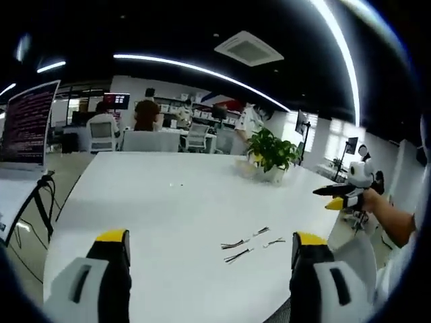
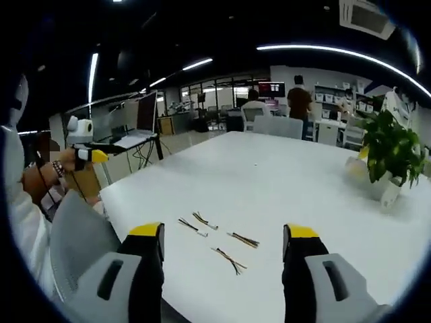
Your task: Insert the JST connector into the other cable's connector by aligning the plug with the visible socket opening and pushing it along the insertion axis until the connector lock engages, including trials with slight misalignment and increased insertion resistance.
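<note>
In the left gripper view, the left gripper (image 1: pixel 211 250) hangs wide open and empty over the white table (image 1: pixel 161 202), four short cables (image 1: pixel 250 243) lying loose just ahead, a potted plant (image 1: pixel 271 155) beyond and the right gripper (image 1: pixel 347 194) off the table's far edge. In the right gripper view, the right gripper (image 2: pixel 223 241) gapes empty too, four cables (image 2: pixel 217 241) scattered on the table (image 2: pixel 283 175) between its jaws, one potted plant (image 2: pixel 387 153) to one side, a laptop (image 2: pixel 138 124) on a desk beyond.

In the right gripper view, the right gripper (image 2: pixel 222 235) hung with jaws wide apart above four small cables (image 2: pixel 215 239) scattered on the white worktop (image 2: pixel 283 182), a potted plant (image 2: pixel 389 156) far right.
</note>
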